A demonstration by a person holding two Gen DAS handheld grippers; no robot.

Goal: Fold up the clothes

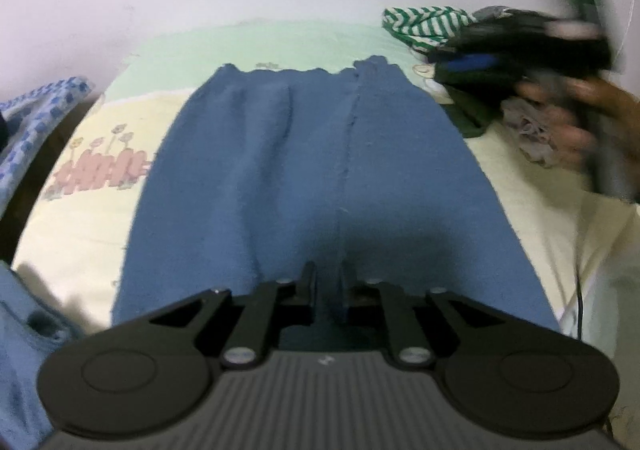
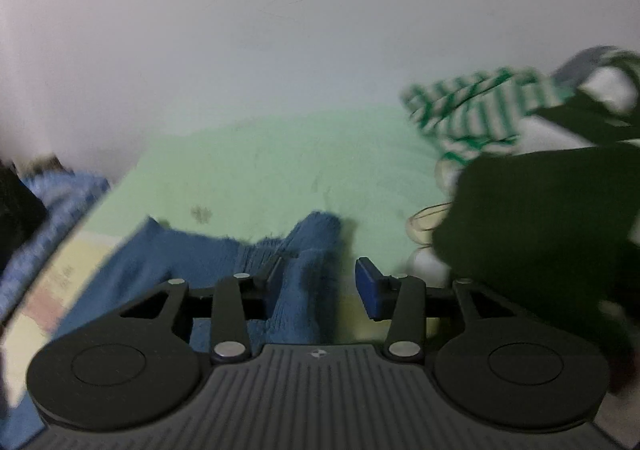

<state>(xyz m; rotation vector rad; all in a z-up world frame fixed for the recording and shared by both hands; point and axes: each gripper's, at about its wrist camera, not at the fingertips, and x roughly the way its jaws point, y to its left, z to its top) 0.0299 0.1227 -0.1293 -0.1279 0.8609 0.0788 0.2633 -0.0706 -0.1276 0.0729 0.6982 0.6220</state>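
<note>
1. A blue knitted garment [image 1: 312, 177] lies spread flat on a bed, over a bedsheet [image 1: 92, 201] that is pale green at the far end and cream nearer, with a print of pink flowers and a fence.
2. The left gripper [image 1: 327, 282] sits low at the near edge of the blue garment. Its two fingers are drawn close together with blue fabric pinched between them, so it is clenched on the garment.
3. A raised seam runs along the garment from the far hem down toward the left gripper.
4. The right gripper [image 2: 320, 278] is at the far end of the same blue garment [image 2: 192, 254], by its ragged hem. Its fingers stand well apart, released, and a raised fold of the cloth rises between them; the blur leaves it unclear whether either finger touches it.
5. In the left wrist view the right gripper [image 1: 472, 65] shows as a blurred dark shape beside the garment's far right corner, with a hand [image 1: 568, 117] behind it.
6. A green and white striped garment [image 2: 472, 117] lies crumpled at the far right of the bed, against the wall [image 2: 280, 29].
7. A dark green cloth [image 2: 532, 217] lies just right of the right gripper.
8. A blue checked cloth [image 1: 40, 117] hangs off the left side of the bed.
</note>
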